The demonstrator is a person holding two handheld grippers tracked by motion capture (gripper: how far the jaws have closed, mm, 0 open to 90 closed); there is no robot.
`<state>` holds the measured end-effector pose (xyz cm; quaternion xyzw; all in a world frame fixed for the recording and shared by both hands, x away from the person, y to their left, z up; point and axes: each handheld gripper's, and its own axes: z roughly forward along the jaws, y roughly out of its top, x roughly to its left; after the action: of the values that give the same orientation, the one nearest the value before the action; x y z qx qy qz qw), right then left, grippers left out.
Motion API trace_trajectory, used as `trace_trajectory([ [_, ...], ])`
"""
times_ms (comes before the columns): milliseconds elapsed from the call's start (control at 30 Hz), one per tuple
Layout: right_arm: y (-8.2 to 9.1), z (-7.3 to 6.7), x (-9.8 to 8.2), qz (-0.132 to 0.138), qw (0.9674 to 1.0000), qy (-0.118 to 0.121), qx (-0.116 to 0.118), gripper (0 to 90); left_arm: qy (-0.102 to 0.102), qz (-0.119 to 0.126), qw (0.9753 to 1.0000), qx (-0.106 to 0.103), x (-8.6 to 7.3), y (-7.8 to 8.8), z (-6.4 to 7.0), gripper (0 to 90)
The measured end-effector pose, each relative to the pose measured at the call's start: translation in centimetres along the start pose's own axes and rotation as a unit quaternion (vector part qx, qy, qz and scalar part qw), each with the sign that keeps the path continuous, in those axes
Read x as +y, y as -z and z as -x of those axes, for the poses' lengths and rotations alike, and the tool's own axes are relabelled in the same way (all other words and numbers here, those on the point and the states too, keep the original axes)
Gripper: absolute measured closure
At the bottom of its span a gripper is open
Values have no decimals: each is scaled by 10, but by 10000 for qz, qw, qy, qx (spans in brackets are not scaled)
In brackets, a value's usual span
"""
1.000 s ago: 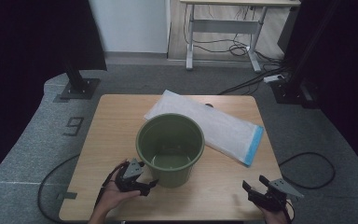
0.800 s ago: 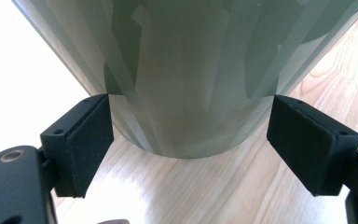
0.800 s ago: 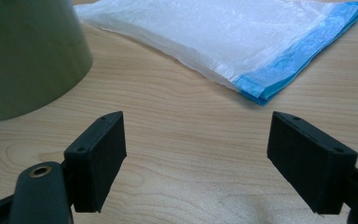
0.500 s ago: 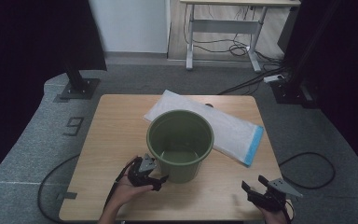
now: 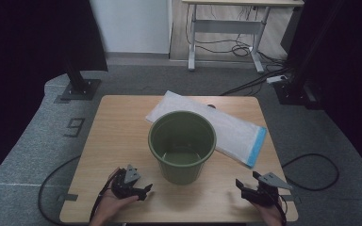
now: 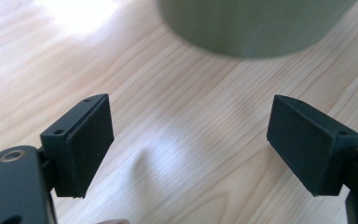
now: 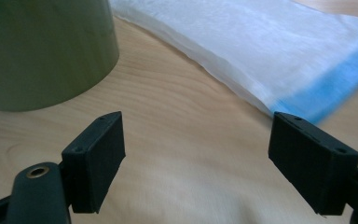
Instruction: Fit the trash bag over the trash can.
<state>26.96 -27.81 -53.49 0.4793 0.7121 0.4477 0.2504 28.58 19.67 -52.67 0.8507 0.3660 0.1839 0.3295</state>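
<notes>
Though empty, a round olive-green bucket (image 5: 182, 146), upright, wider at rim

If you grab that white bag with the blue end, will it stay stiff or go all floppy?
Probably floppy: the white bag lies flat and thin on the table, its edge rippling in the right gripper view. It looks light, so a push would likely slide or crumple it. One part sits behind the green bucket, which might snag it.
</notes>
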Motion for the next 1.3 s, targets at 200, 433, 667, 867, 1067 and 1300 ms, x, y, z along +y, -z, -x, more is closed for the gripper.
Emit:
trace_trajectory([
  [200, -59, 0, 29, -441, 9989, 161, 92, 214, 213, 35, 9998, 31, -14, 7, -18, 146],
  [433, -130, -6, 54, -807, 9966, 85, -133, 277, 555, 43, 9984, 29, -37, 18, -42, 151],
  [667, -147, -17, 70, -613, 9971, 270, -370, 353, 693, 3, 9976, 20, -41, 20, -48, 151],
  [867, -153, -22, 83, -546, 9972, 391, -324, 328, 738, -13, 9973, -7, -43, 19, -48, 151],
  [1067, -172, -16, 76, -921, 9950, 276, -285, 342, 707, -45, 9975, -62, -43, 17, -47, 151],
  [1300, -175, -15, 75, -989, 9943, 266, -289, 693, 630, -111, 9979, -46, -43, 15, -44, 151],
])
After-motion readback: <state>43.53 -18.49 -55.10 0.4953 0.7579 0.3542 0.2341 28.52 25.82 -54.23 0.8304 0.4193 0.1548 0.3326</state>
